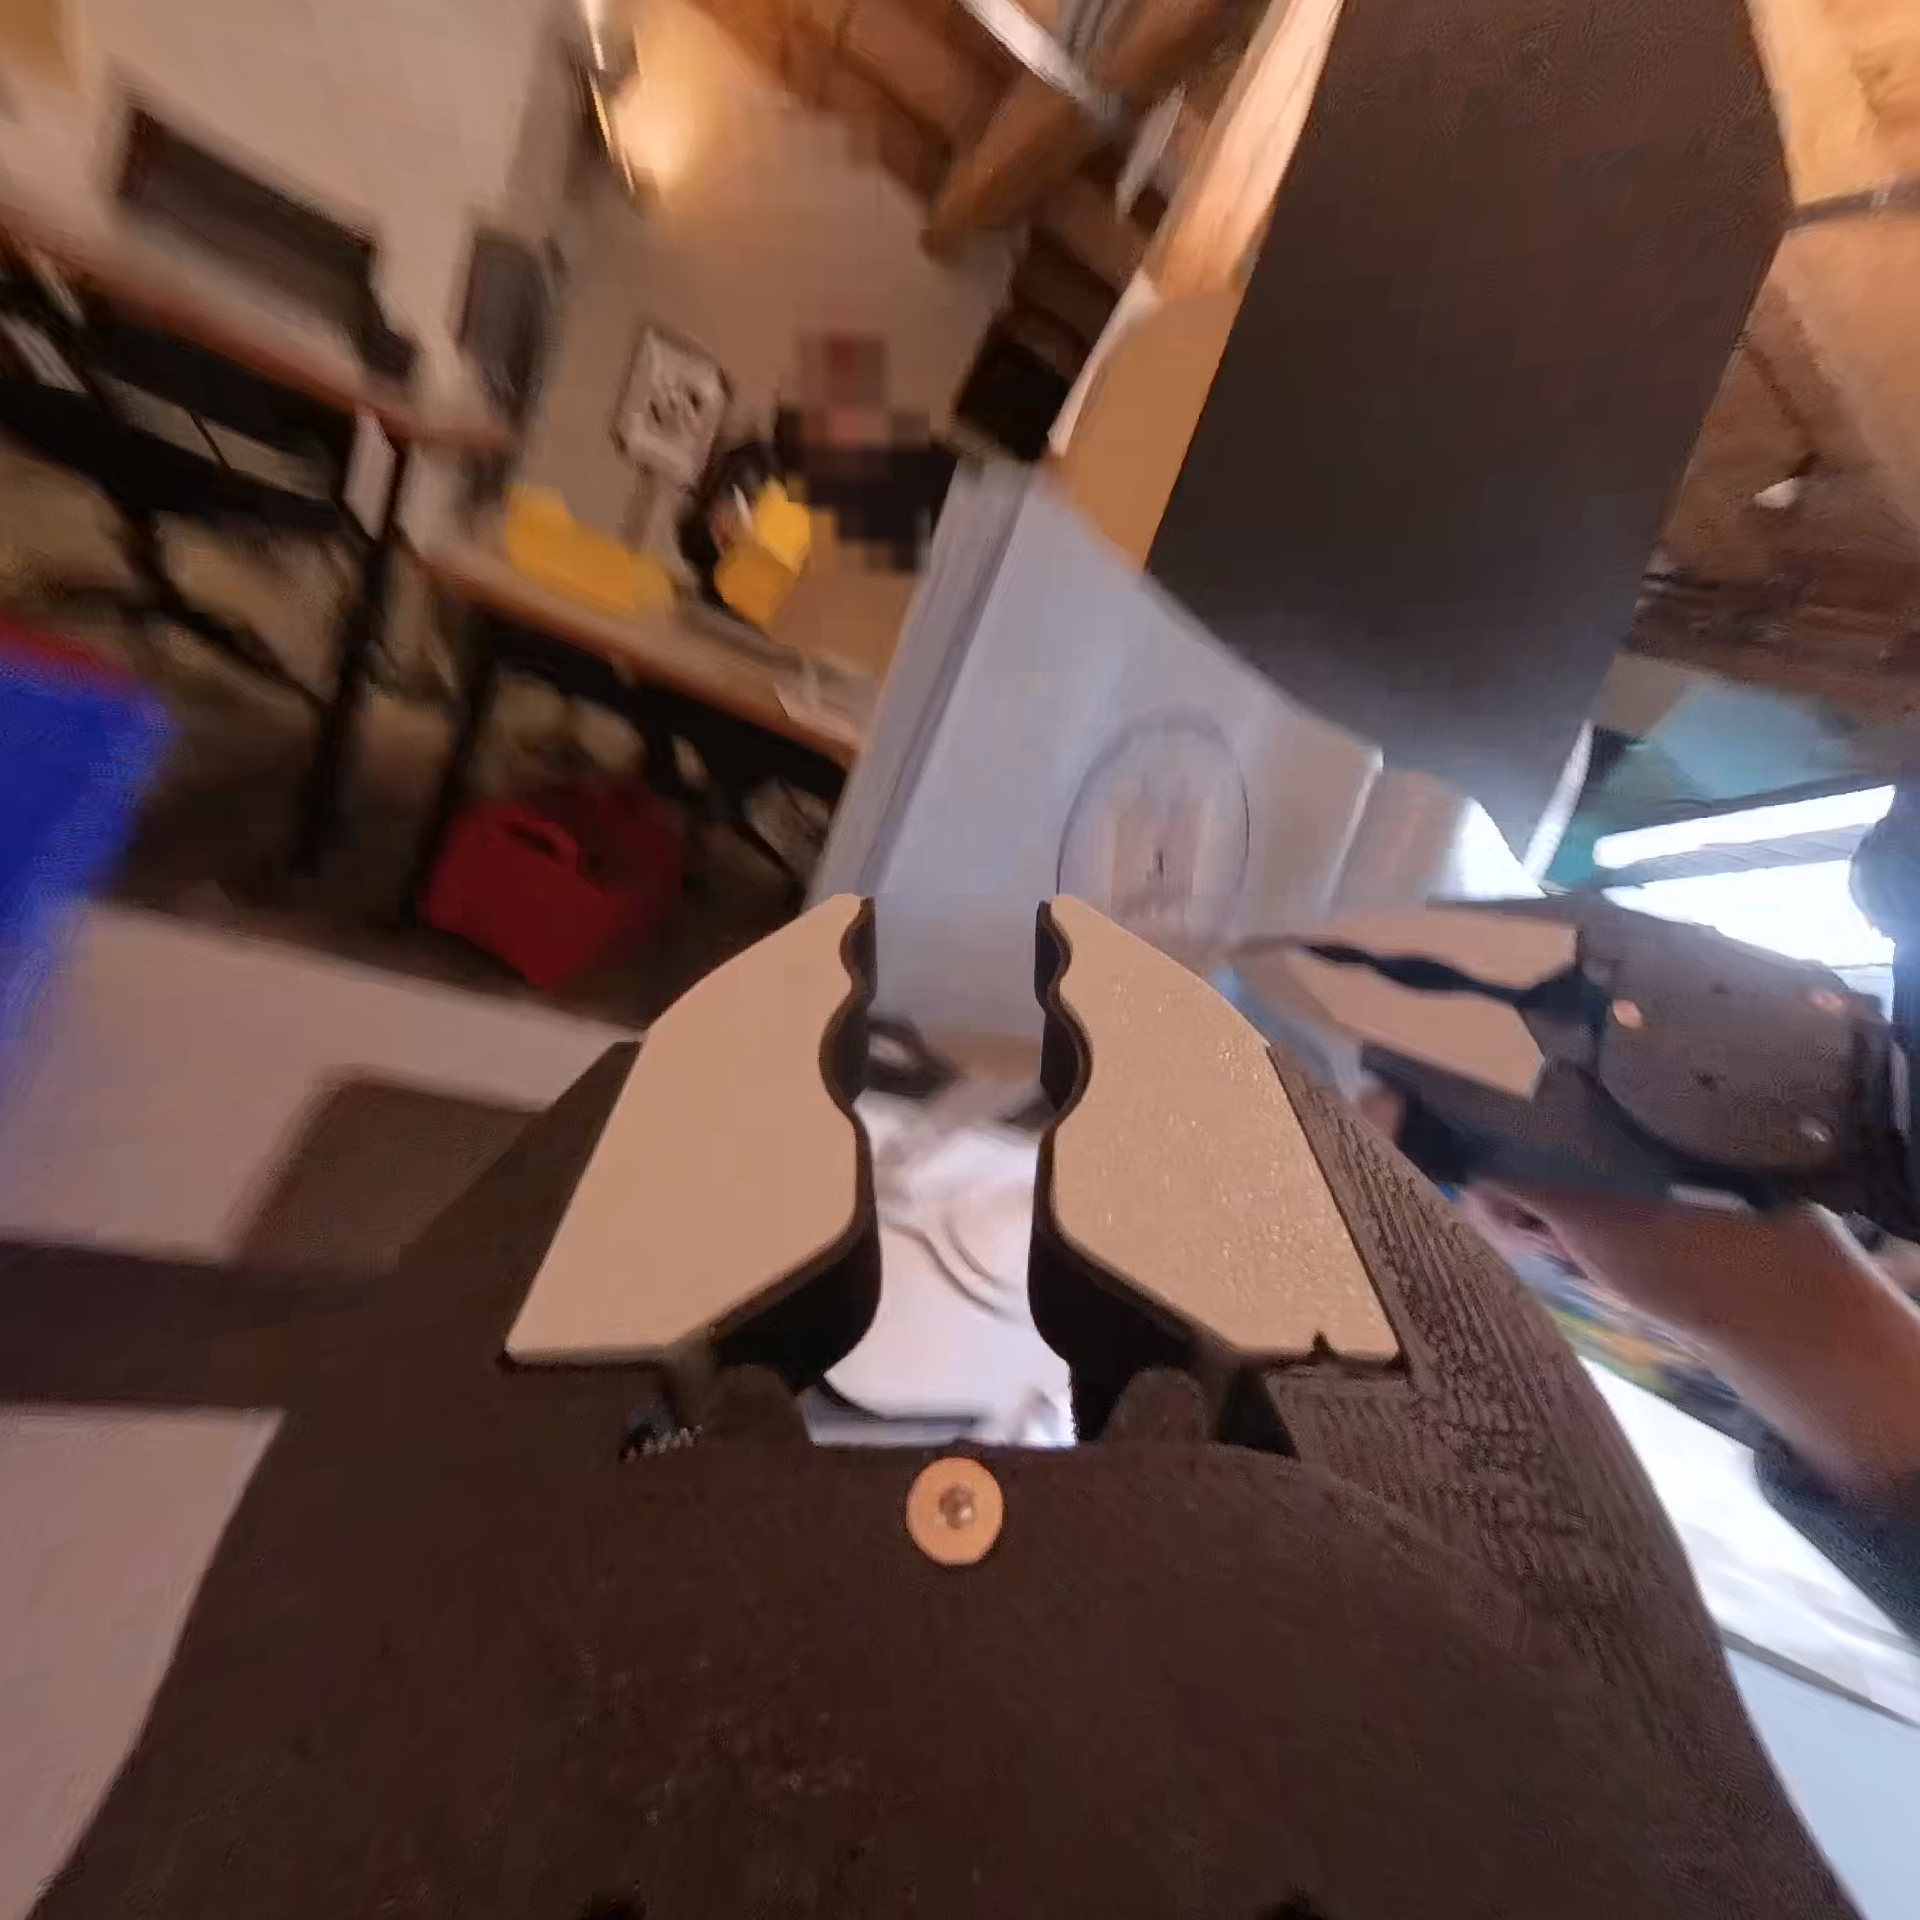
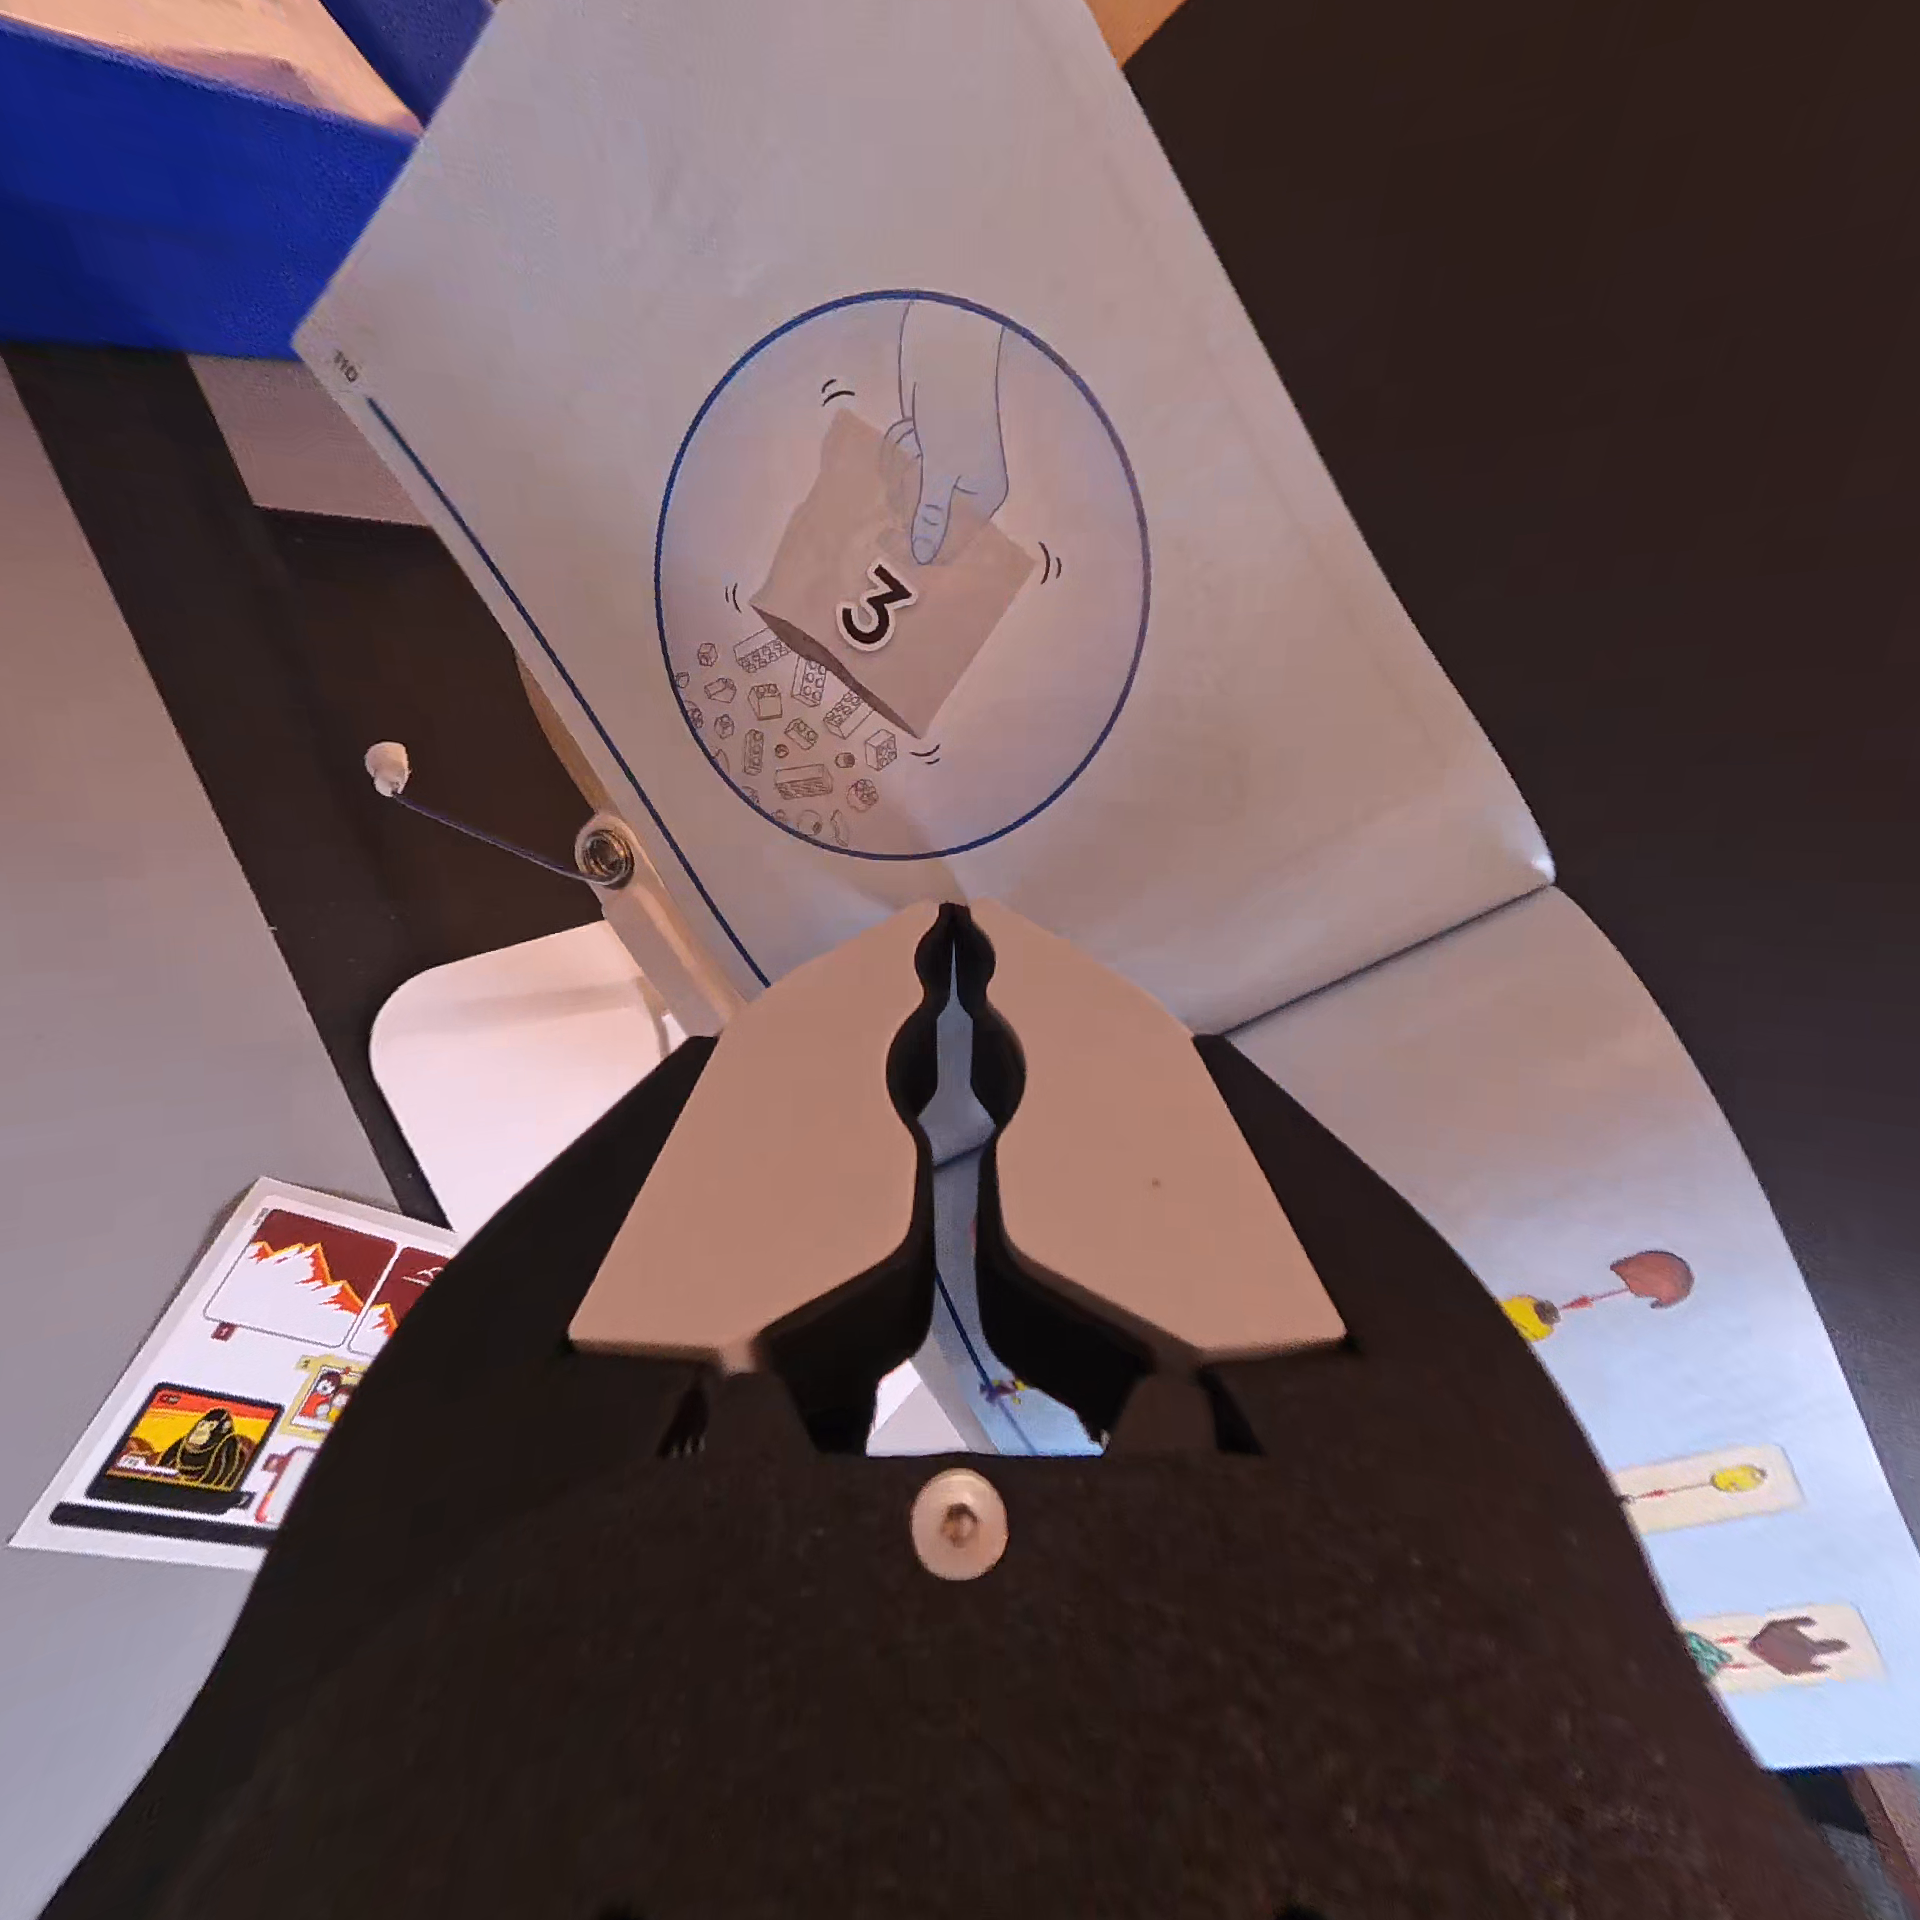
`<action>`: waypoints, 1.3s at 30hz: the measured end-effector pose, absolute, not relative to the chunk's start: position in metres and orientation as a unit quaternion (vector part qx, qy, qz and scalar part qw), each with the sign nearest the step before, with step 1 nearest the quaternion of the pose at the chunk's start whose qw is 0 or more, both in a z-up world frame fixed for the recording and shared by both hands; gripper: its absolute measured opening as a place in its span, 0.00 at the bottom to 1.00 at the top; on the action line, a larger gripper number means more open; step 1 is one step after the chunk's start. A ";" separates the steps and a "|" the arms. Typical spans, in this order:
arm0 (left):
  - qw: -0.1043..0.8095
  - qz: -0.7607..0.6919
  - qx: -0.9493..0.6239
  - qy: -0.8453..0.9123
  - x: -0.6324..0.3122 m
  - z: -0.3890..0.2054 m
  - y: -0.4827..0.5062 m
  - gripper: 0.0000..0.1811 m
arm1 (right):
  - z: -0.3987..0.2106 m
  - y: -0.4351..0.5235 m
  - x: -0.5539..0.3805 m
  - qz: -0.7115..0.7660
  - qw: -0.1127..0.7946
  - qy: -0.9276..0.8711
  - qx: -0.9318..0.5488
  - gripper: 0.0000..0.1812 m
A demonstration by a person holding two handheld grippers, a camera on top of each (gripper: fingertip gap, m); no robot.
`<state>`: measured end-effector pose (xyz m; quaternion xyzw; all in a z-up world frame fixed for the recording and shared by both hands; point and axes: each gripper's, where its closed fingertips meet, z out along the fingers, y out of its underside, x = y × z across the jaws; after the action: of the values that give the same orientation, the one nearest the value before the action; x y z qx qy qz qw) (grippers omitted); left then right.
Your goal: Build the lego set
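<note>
Pale blue-grey paper fills the right wrist view: a glossy instruction booklet page (image 2: 831, 312) stands lifted just beyond the tips of the right gripper (image 2: 953, 920), whose tan fingers (image 2: 1143, 1164) are closed with the page's lower edge running between them, apparently pinching it so the sheet can be turned. The page carries a circled drawing of a bag being emptied of bricks, so the build seems to be at the start of a new bag. To the left of these fingers lie a small colourful sticker sheet (image 2: 187, 1403) and a thin wire page-holder with a white tip (image 2: 499, 821); a blue box (image 2: 156, 187) sits far beyond them. The left gripper (image 1: 956, 914) hangs with its fingers parted and nothing between them, white paper blurred beneath the gap. No loose bricks show in either view. Motion blur smears the left view, and the booklet's right half is cut off.
</note>
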<state>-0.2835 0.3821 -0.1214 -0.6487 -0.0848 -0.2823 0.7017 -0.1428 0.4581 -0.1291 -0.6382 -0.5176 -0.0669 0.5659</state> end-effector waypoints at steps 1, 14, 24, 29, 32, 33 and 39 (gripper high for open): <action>0.652 -0.341 -0.669 -0.100 -0.269 -0.150 0.386 0.18 | -0.129 0.459 -0.143 -0.072 0.566 -0.517 -0.639 0.00; 0.570 -0.596 -0.533 -0.189 -0.232 -0.160 0.411 0.01 | -0.132 0.460 -0.146 -0.067 0.562 -0.515 -0.643 0.00; 0.644 -0.181 -0.714 0.209 -0.155 -0.118 0.429 0.01 | -0.135 0.456 -0.153 -0.042 0.563 -0.516 -0.644 0.00; 0.635 -0.107 -0.716 0.270 -0.146 -0.126 0.437 0.01 | -0.144 0.445 -0.147 -0.014 0.579 -0.529 -0.620 0.00; 0.624 -0.062 -0.711 0.318 -0.136 -0.134 0.437 0.01 | -0.148 0.438 -0.128 0.002 0.595 -0.517 -0.615 0.01; 0.615 -0.038 -0.707 0.347 -0.130 -0.139 0.436 0.01 | -0.149 0.437 -0.120 0.003 0.600 -0.510 -0.617 0.00; 0.585 0.038 -0.709 0.392 -0.127 -0.145 0.436 0.01 | -0.156 0.444 -0.071 0.004 0.621 -0.468 -0.629 0.00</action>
<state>-0.1268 0.4360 -0.1452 -0.7085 0.3923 0.0380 0.5854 -0.0714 0.4441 -0.1560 -0.6287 -0.4677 0.0041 0.6213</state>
